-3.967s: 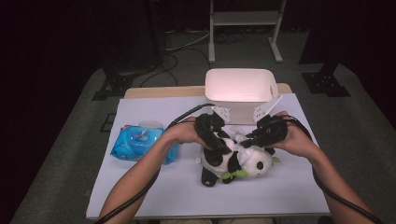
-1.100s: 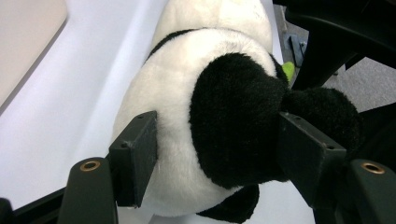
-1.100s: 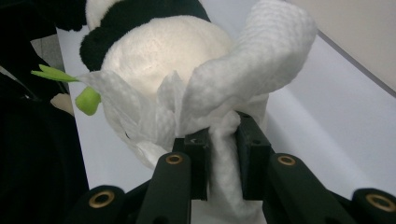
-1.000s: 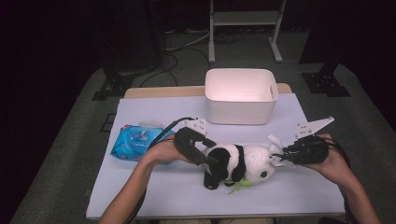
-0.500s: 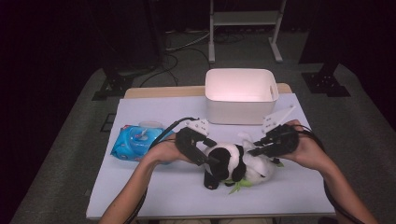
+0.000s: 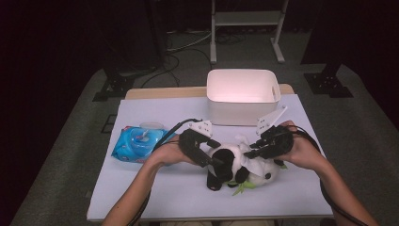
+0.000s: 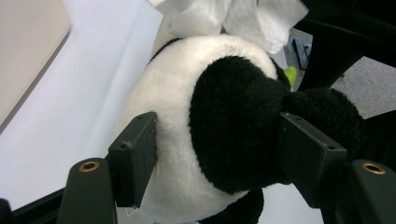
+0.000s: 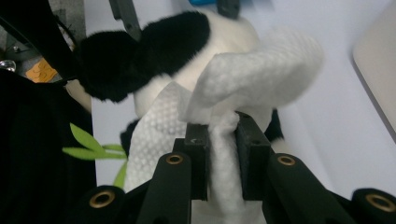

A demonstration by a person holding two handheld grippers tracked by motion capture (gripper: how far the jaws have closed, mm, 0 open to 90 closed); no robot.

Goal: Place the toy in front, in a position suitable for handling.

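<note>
Both grippers meet at the plush panda (image 6: pixel 235 165) on the white table (image 6: pixel 155 188) — left gripper (image 6: pixel 201 149) on its body, right gripper (image 6: pixel 262 147) at a white wipe (image 6: pixel 244 142).

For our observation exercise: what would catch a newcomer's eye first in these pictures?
First, the plush panda lying near the middle of the table, with the left gripper clamped on its body. Next, the right gripper pinching a white wipe draped over the panda. Behind them a brightly lit white bin stands out, and a blue wipe pack lies at the left.
</note>
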